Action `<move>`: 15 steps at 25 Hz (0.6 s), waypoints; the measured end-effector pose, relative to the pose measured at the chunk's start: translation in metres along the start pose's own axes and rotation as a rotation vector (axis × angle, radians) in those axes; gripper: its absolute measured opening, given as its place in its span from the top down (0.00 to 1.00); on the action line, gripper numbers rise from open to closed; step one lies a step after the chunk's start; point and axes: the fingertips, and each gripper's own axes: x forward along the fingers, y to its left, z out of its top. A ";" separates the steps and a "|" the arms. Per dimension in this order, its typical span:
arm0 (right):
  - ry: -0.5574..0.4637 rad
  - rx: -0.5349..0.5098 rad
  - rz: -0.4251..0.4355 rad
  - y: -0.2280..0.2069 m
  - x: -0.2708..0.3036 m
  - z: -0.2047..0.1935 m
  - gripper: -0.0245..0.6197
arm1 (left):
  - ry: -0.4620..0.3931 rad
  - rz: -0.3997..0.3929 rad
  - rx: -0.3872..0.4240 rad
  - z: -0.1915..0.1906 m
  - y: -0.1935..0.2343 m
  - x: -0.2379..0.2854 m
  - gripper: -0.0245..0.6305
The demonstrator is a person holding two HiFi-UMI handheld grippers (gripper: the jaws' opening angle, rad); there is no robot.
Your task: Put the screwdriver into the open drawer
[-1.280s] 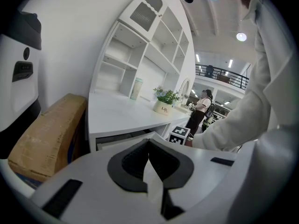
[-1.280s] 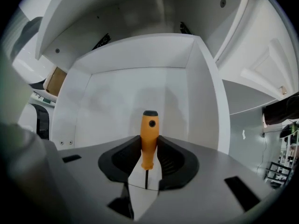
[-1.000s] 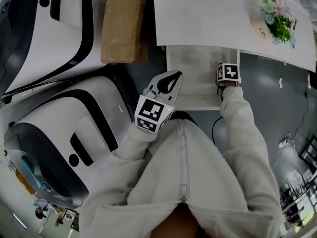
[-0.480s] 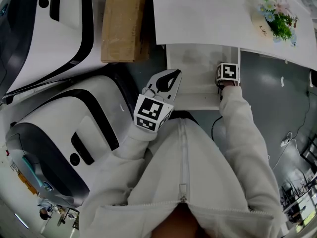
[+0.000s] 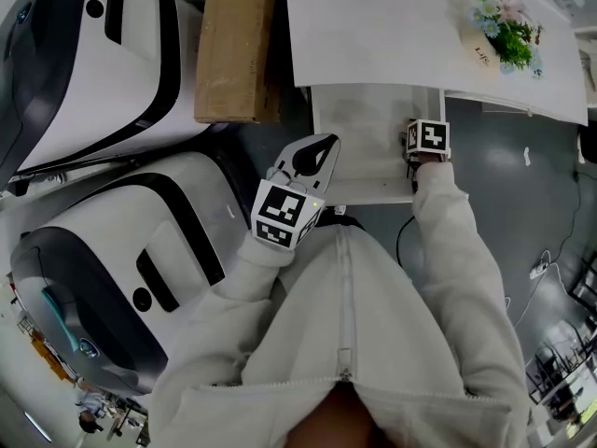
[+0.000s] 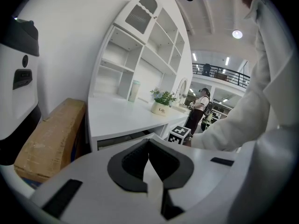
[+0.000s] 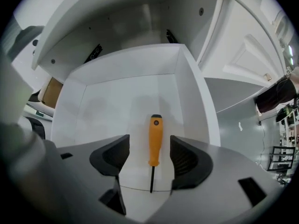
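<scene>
The orange screwdriver [image 7: 155, 141] was laid inside the open drawer [image 7: 126, 73], untouched between the right tool's [image 7: 149, 146] opening jaws. The left tool [image 6: 148, 143] was pressed together outside the drawer.

Screwdriver [image 7: 155, 139]: orange handle, thin dark shaft, flat on drawer [image 7: 187, 92] floor, btwn right gripper's [image 7: 149, 149] opening jaws, clear of both pads, handle end pointing away. Drawer: white, pulled open, directly below gripper.

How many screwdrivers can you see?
1. The orange screwdriver lies in the open drawer, between the right hand-held gripper's opening jaws, untouched. None shows elsewhere, though the drawer's near end is hidden.
</scene>
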 end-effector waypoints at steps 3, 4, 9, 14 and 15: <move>-0.044 0.006 0.043 0.008 -0.014 0.007 0.53 | -0.013 -0.003 0.009 0.005 -0.004 -0.005 0.94; -0.059 0.010 0.058 0.010 -0.019 0.008 0.52 | -0.017 -0.004 0.013 0.006 -0.006 -0.007 0.94; -0.141 0.022 0.121 0.019 -0.045 0.018 0.51 | -0.046 -0.008 0.032 0.012 -0.014 -0.017 0.94; -0.221 0.043 0.209 0.029 -0.076 0.017 0.51 | -0.060 -0.002 0.036 0.011 -0.023 -0.035 0.94; -0.241 0.041 0.215 0.030 -0.084 0.017 0.51 | -0.063 0.000 0.036 0.010 -0.024 -0.039 0.94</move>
